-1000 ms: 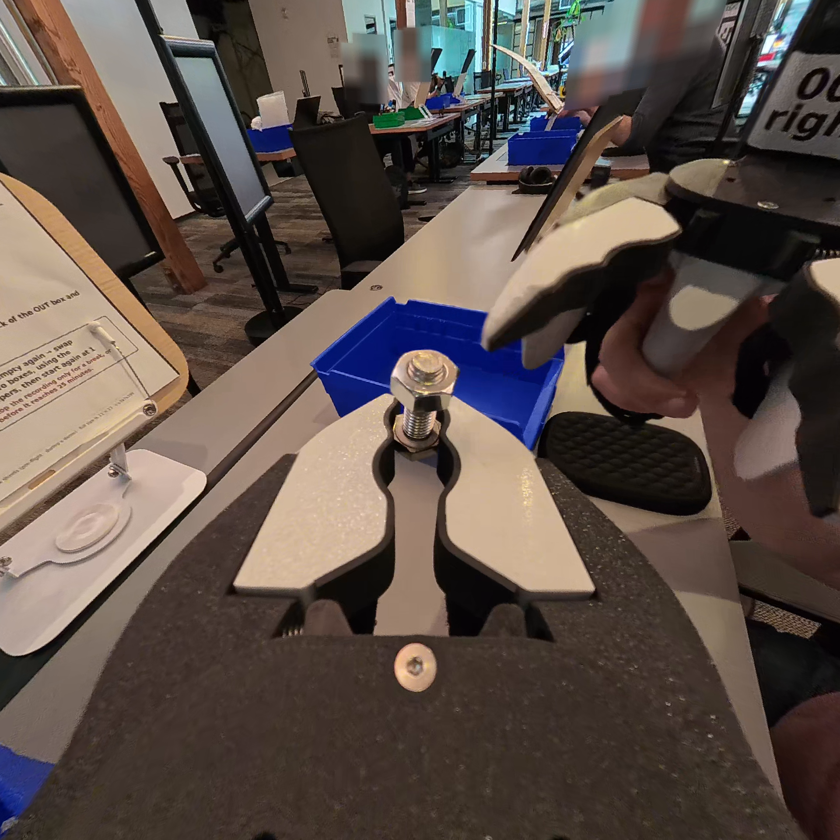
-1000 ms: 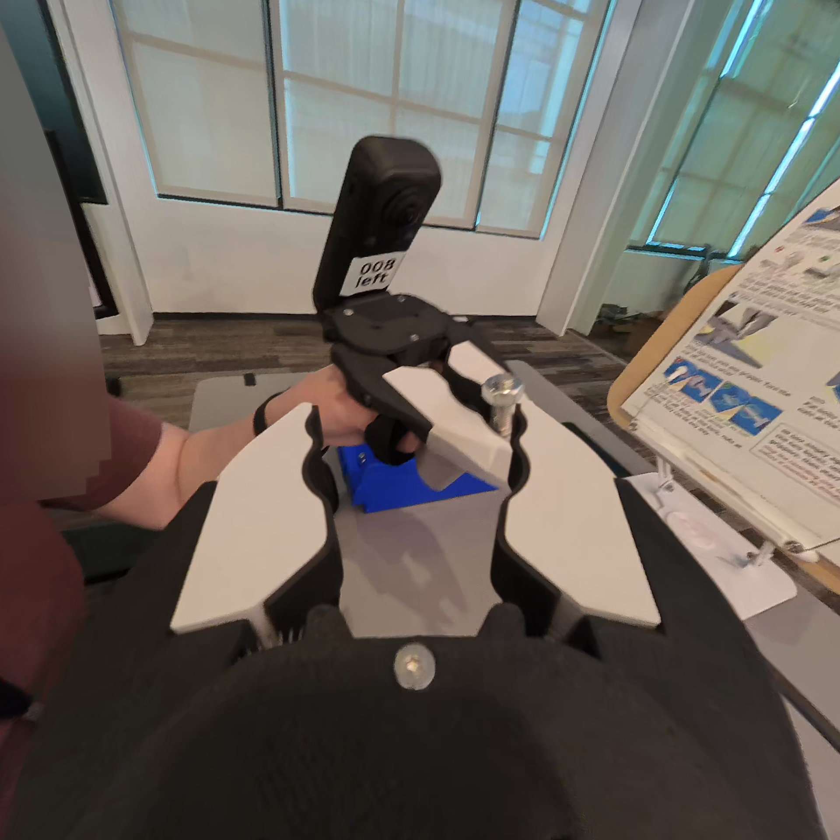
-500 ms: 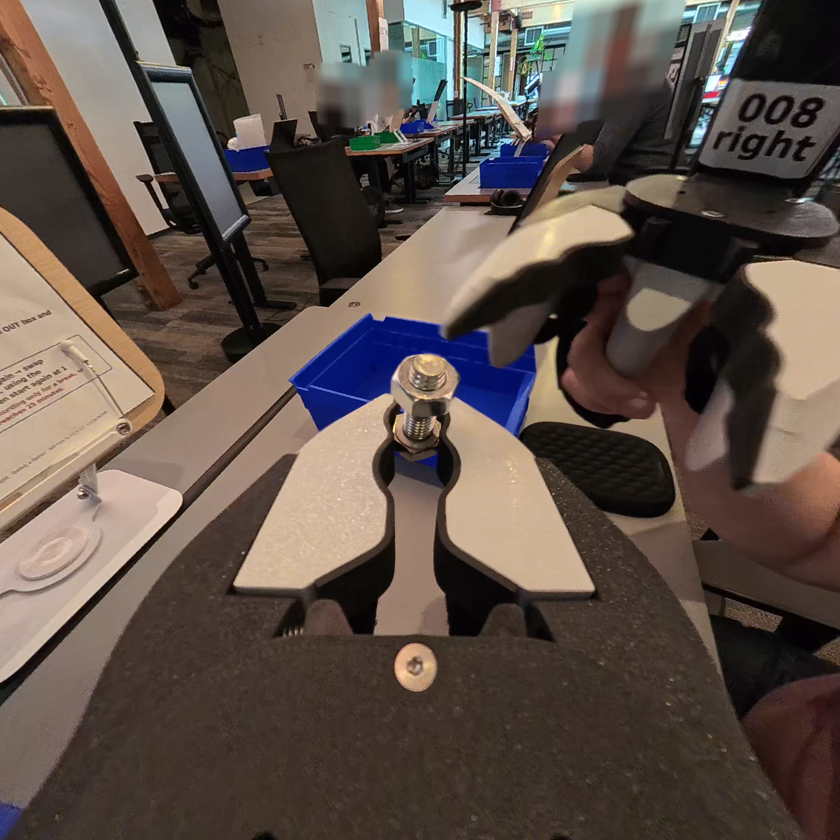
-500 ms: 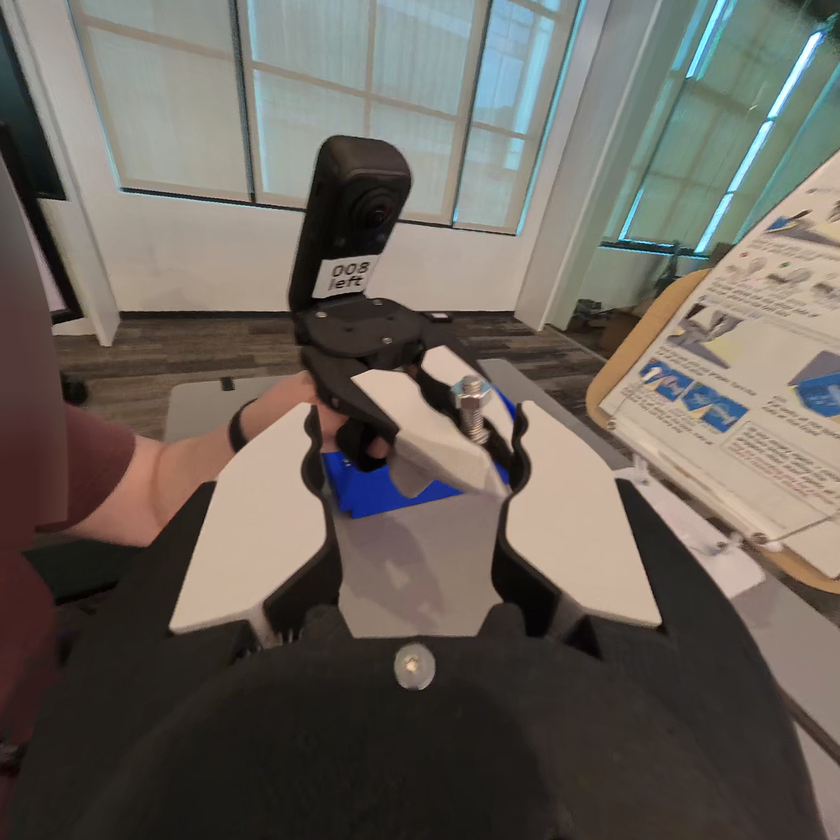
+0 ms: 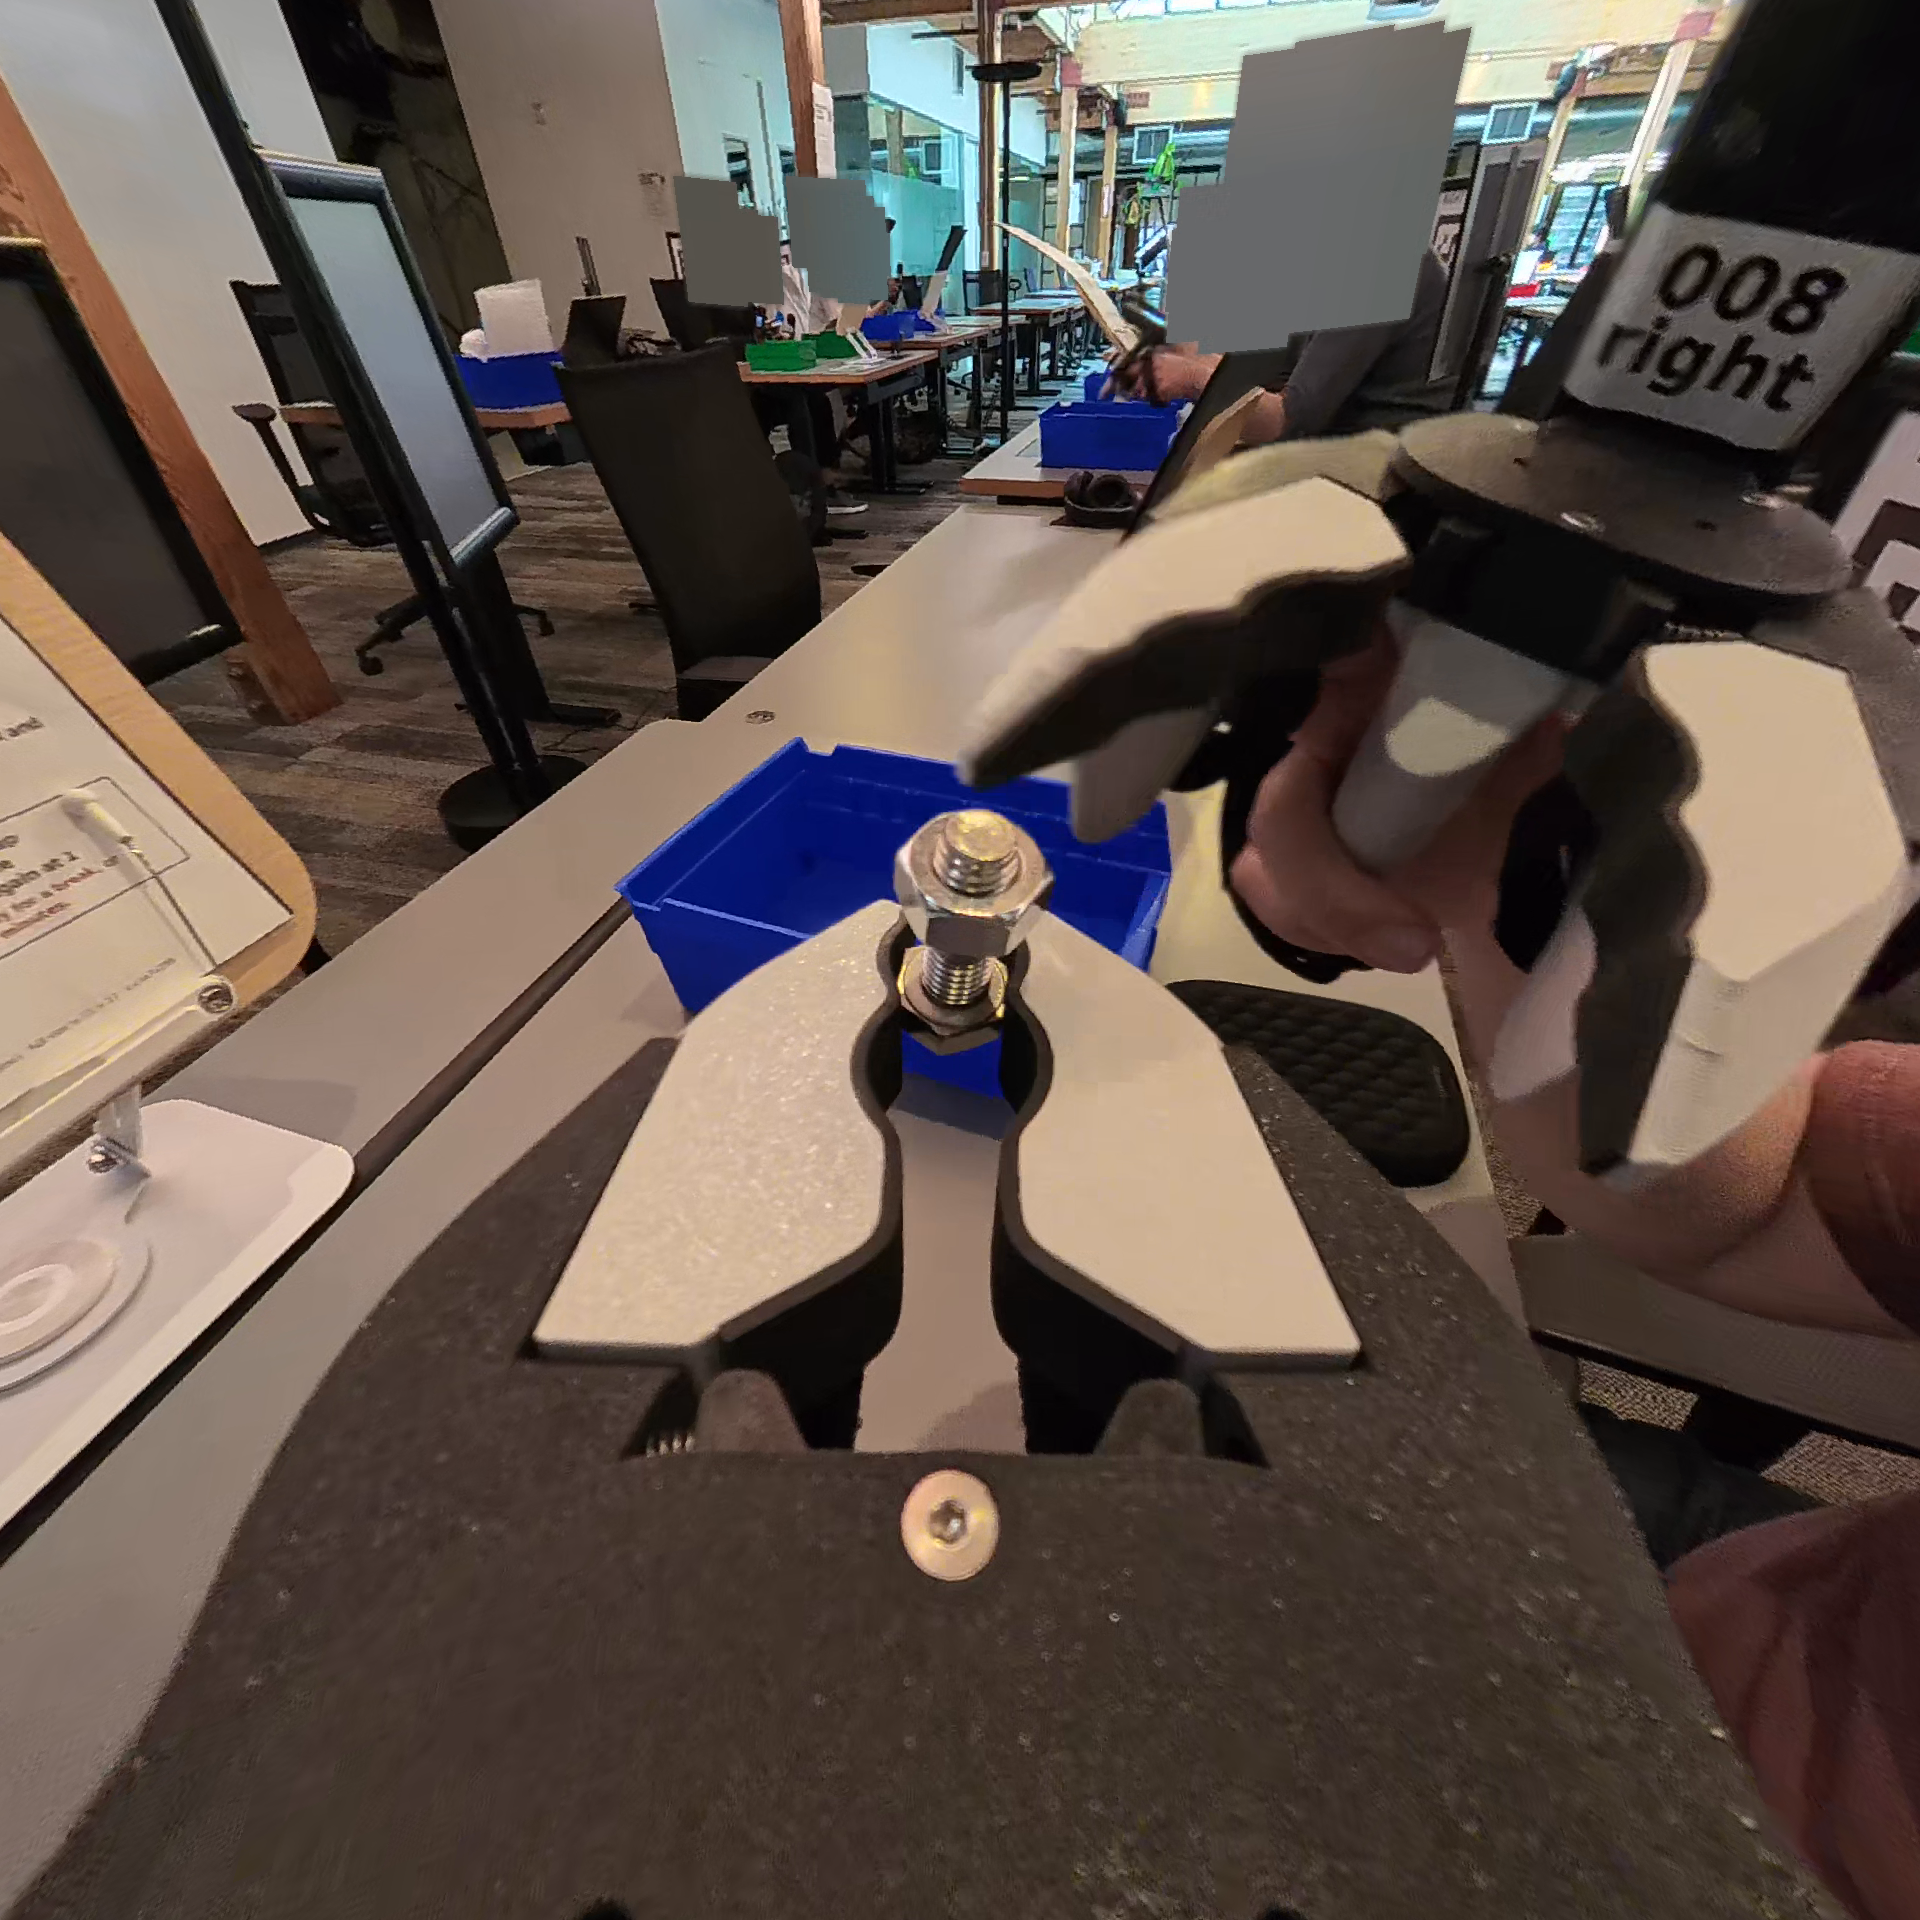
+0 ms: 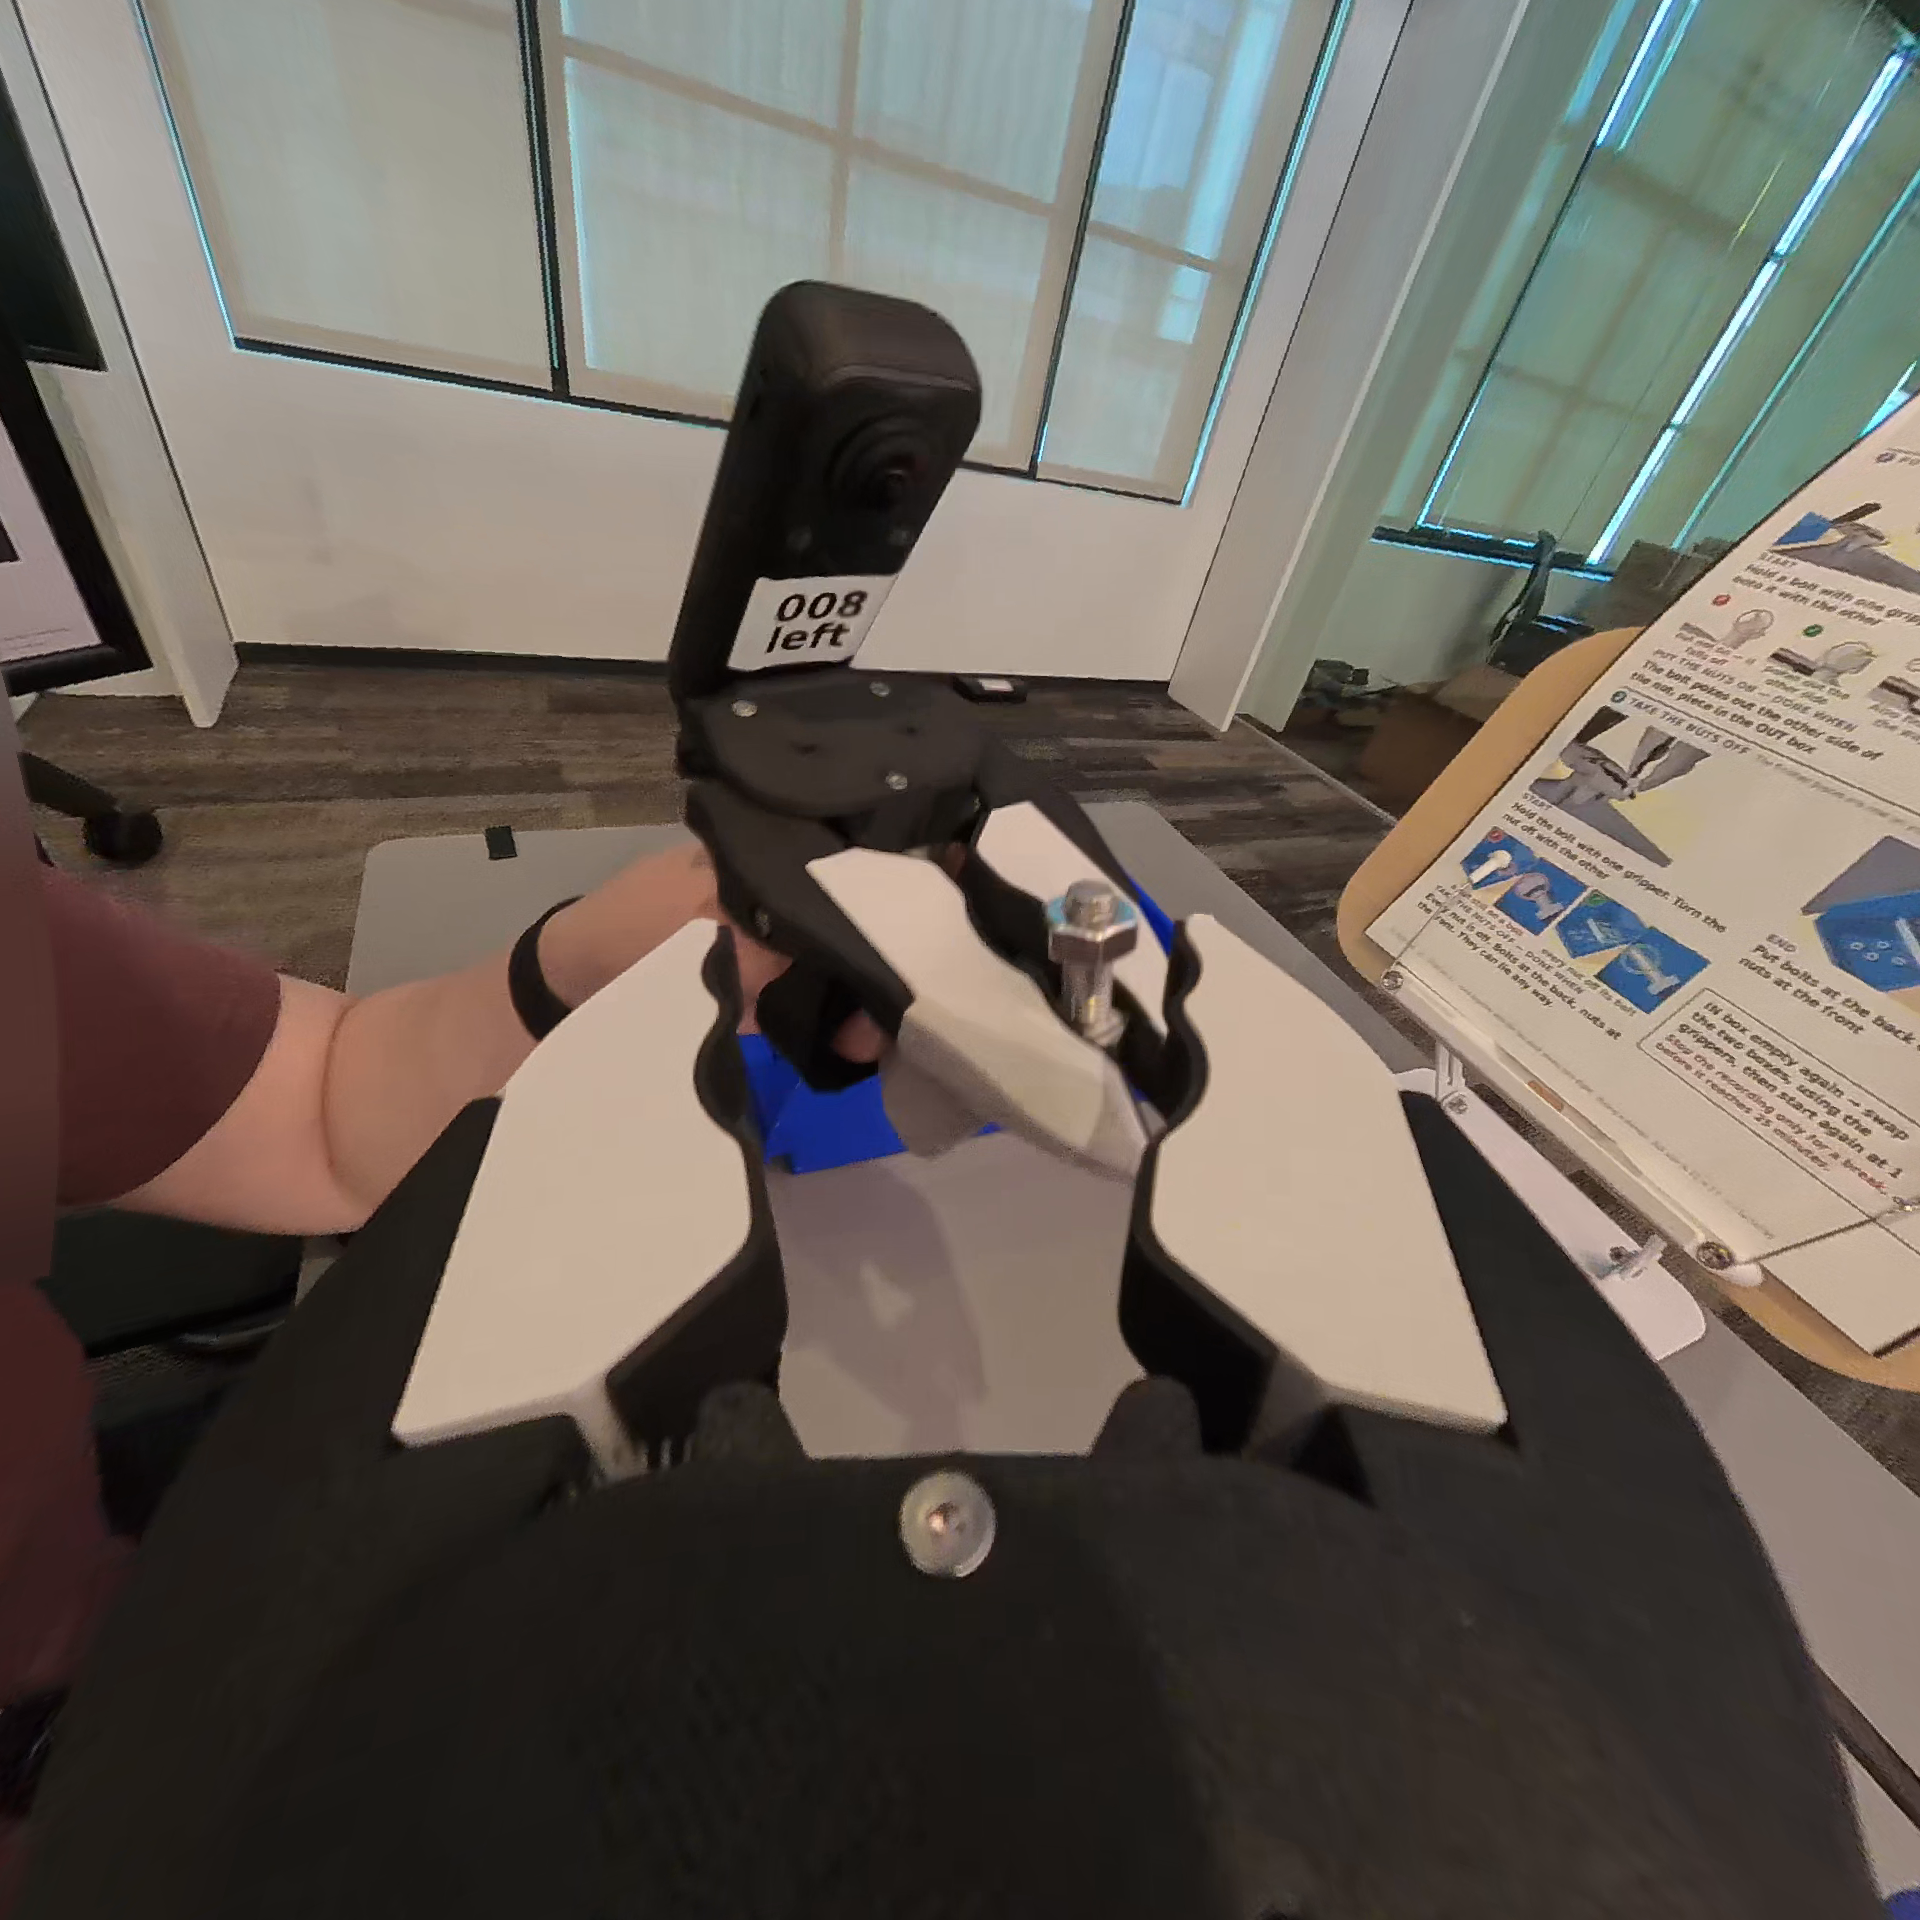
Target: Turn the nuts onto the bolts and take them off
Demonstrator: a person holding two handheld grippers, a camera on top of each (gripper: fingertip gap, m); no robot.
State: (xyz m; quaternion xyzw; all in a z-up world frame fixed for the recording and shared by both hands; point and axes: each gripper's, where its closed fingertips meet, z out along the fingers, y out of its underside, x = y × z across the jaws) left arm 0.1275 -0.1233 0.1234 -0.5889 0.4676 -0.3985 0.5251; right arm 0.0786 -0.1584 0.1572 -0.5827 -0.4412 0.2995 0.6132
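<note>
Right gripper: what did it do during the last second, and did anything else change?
The right gripper, open and empty, moved in closer to the nut on the bolt, but has not taken hold of it. The left gripper stayed shut on the bolt, upright, with the nut near the bolt's top.

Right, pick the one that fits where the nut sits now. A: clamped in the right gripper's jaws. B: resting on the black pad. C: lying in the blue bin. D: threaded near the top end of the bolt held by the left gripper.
D: the nut sits near the top of the bolt, which the left gripper clamps; the right gripper is open and empty.
</note>
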